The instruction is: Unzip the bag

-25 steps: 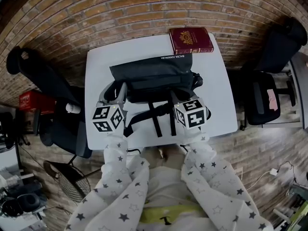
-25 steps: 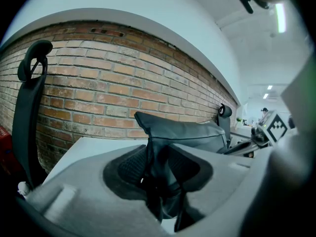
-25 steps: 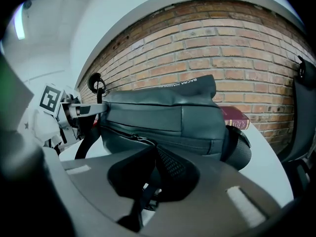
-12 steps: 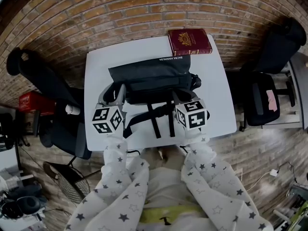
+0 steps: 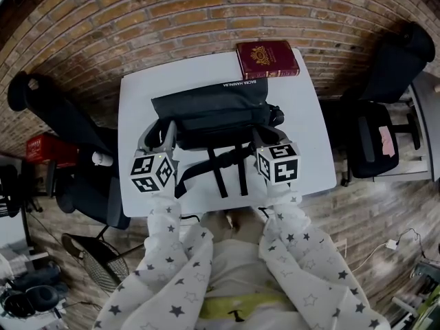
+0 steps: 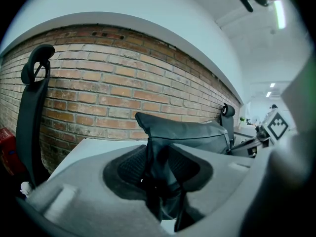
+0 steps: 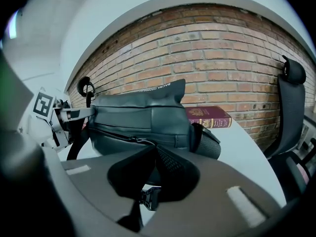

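Note:
A black bag lies on the white table, its straps trailing toward me. My left gripper is at the bag's left end, shut on a fold of its black fabric. My right gripper is at the front right of the bag. In the right gripper view the zipper line runs straight into the nearly closed jaws, which pinch the pull. A strap buckle hangs just below them.
A dark red book lies at the table's far right corner, behind the bag. Black office chairs stand at the left and at the right. A brick wall runs behind the table. A red box sits on the floor at the left.
My right gripper has shifted slightly to the right along the bag's front, still closed. The left gripper has kept its hold in place.

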The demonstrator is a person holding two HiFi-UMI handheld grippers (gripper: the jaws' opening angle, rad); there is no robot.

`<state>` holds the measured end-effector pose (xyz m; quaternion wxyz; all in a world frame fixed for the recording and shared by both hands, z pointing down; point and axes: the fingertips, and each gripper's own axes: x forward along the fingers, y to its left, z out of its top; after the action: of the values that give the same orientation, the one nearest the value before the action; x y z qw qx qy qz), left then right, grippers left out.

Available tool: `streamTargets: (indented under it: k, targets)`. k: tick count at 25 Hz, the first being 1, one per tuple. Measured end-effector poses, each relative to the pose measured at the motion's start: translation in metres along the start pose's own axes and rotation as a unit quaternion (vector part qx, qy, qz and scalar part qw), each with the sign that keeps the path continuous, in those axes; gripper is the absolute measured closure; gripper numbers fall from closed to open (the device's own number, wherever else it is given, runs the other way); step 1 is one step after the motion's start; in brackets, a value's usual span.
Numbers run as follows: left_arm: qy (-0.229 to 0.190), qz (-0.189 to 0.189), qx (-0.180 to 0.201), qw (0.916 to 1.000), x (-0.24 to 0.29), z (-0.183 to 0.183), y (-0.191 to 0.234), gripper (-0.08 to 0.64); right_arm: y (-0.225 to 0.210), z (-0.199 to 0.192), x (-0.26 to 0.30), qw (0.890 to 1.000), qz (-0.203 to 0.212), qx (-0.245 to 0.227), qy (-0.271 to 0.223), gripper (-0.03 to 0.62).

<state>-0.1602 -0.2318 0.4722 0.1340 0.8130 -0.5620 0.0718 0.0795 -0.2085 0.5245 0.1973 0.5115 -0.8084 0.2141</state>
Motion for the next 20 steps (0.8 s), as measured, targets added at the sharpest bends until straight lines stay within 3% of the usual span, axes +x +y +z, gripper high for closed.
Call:
streamTargets:
  k: [20]
  targets:
    - [-0.008,0.011,0.005,0.9999,0.000,0.000,-0.001,0.422,-0.045,-0.002,-0.020,0.998,-0.056,0.029,-0.014,0.574]
